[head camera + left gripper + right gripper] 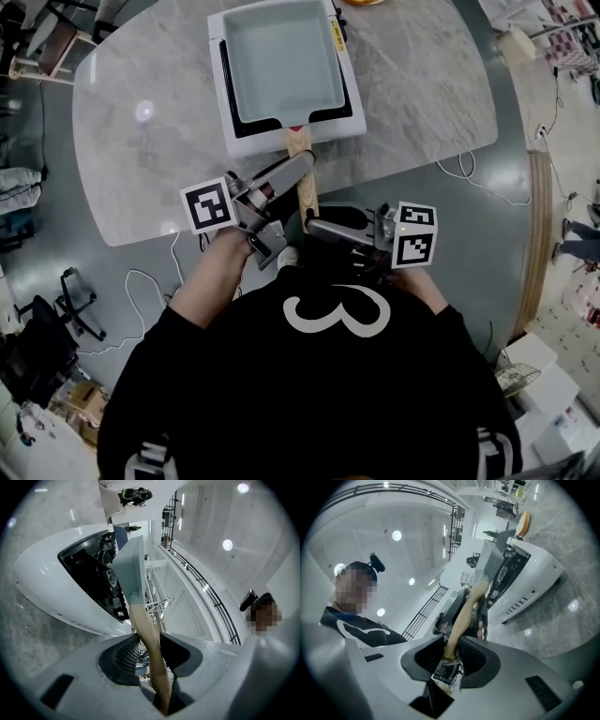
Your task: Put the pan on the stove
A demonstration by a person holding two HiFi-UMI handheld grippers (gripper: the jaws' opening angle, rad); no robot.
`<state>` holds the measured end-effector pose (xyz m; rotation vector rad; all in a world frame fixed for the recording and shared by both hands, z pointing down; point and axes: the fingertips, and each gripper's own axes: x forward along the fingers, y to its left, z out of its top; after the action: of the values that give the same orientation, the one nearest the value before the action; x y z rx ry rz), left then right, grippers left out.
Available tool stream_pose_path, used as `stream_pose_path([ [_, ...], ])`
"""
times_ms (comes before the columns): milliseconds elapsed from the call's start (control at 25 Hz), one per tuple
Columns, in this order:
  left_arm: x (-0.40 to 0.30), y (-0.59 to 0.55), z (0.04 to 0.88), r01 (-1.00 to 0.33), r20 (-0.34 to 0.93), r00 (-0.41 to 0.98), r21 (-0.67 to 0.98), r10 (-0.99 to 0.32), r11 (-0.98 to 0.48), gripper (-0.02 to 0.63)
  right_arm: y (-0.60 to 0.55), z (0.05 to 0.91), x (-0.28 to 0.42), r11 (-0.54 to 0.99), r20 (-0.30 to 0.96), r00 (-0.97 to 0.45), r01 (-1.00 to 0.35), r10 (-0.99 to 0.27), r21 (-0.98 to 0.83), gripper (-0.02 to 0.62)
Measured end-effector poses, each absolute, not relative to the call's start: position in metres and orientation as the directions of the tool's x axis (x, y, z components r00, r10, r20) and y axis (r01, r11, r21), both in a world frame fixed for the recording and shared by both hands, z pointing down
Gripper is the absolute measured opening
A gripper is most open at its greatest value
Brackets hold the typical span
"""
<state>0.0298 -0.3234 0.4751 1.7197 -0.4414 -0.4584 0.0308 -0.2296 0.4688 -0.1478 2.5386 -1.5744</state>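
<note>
Sitting on the stove, the pan is being borne by it, so its handle is being only loosely straddled by the narrowly parted left claw and right claw.

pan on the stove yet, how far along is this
Done: the pale blue-grey square pan sits on the white stove with a black top. In hand: its wooden handle lies between the jaws of both the left gripper, with a gap showing, and the right gripper, grip unclear. Left: draw both grippers away.
</note>
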Motion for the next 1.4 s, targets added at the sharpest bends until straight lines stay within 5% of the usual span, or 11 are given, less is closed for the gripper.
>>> stream_pose_path([
  [1080,0.026,-0.327,0.478,-0.032,-0.072,0.818,0.985,-0.571,-0.170,0.163,-0.232,0.461,0.027,0.442,-0.079,-0.988,0.012,-0.133,-0.897,0.101],
  [1400,0.019,-0.327,0.482,-0.103,-0.028,0.801,0.978,-0.598,-0.183,0.229,-0.236,0.464,0.032,0.472,-0.038,-0.985,-0.047,-0.169,-0.881,0.114],
])
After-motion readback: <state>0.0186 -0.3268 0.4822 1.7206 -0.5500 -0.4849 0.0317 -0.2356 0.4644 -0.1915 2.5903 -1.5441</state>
